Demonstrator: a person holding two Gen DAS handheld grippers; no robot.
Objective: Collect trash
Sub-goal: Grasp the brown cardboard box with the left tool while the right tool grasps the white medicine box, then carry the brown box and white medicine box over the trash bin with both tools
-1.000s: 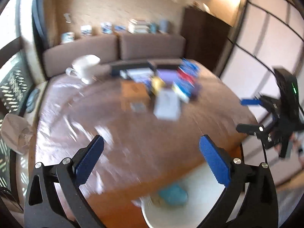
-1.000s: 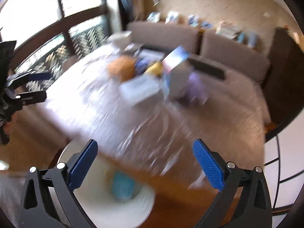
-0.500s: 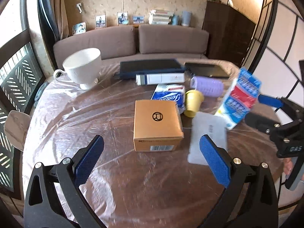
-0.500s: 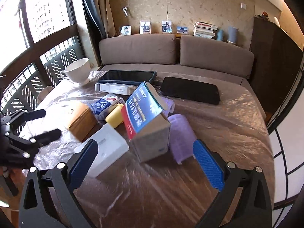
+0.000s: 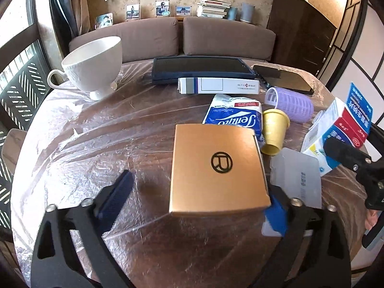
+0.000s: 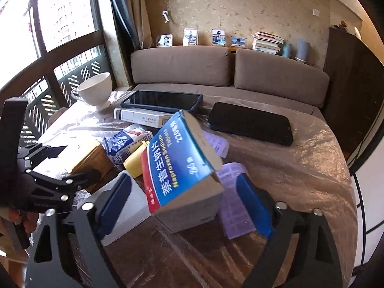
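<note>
Two tongs agape | left (image 5: 194, 201) straddling gold box (image 5: 217, 168) | right (image 6: 184, 201) straddling medicine box (image 6: 182, 168)

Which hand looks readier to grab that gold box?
Left, probably. The left gripper is open with the gold box between its fingers, while the right gripper is open around the blue medicine box.
</note>
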